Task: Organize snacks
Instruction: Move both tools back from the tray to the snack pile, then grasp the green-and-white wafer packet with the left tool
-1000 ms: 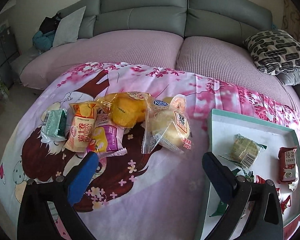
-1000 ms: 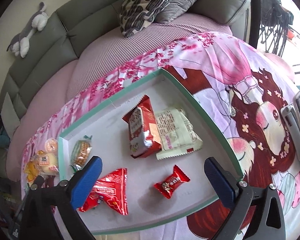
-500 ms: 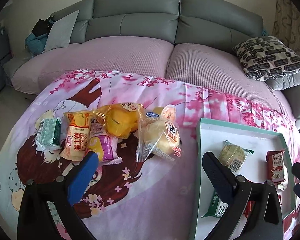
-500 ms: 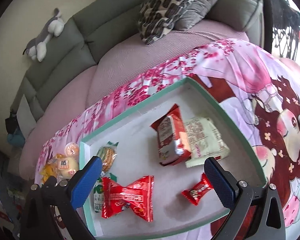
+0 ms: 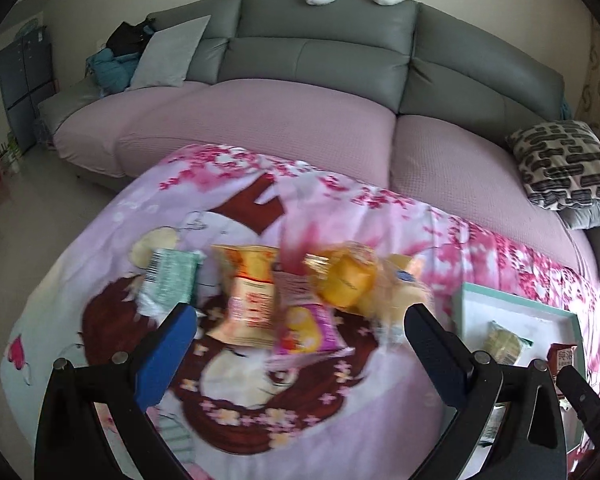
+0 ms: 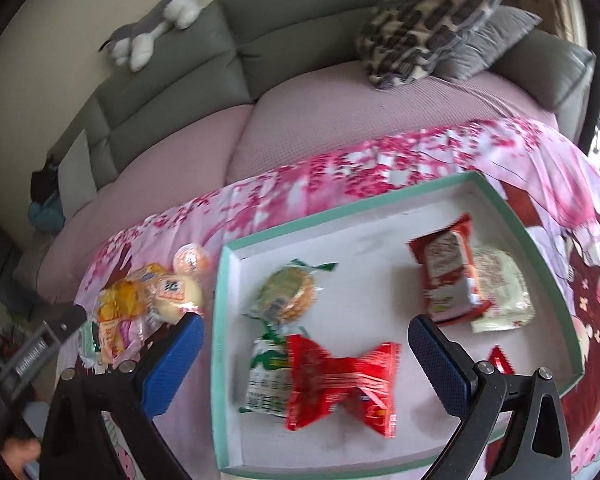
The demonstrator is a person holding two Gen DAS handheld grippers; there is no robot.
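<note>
Hovering wide open, left gripper over snack pile (blurred), right gripper gaping, empty, over tray

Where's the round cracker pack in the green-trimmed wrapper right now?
In the right wrist view, the round cracker pack lies inside the teal-rimmed tray, near its left wall, just above the green-and-white packet and the big red packet.

Little can be read, as both views are blurred by motion. In the right wrist view, the clear-wrapped bun lying left of the tray bears an orange-and-white label with one dark Chinese character, too smeared to make out. The green-and-white packet in the left wrist view shows a barcode at its left end, its digits unreadable. Print on the other wrappers is only a blur.
</note>
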